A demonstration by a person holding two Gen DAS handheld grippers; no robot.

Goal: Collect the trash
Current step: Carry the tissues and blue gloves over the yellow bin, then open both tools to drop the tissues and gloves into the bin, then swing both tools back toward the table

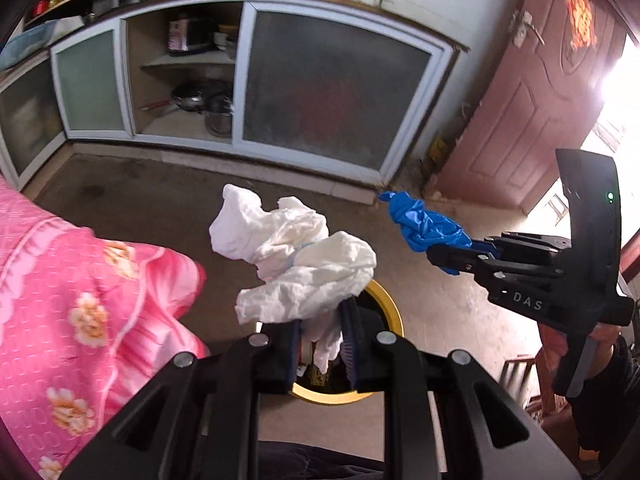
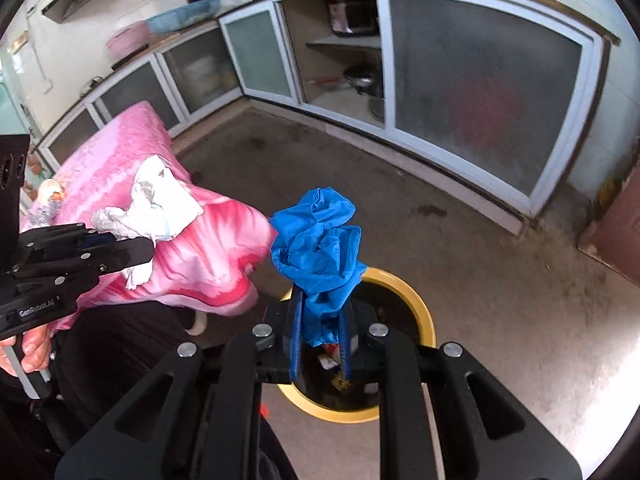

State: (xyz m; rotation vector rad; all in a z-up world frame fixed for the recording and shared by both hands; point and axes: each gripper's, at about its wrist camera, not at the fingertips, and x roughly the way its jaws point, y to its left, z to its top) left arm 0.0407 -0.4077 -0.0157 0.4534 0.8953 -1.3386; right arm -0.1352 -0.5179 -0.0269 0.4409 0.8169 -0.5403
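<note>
**Both grippers loaded above the bin**

On the left, the left gripper [image 1: 320,344] is clenched on a crumpled white tissue [image 1: 296,256], beside the pink floral cloth [image 1: 80,300]. To the right, the right gripper [image 2: 322,344] pinches a blue glove [image 2: 316,240] over the yellow-rimmed trash bin [image 2: 420,304] on the floor.
</note>
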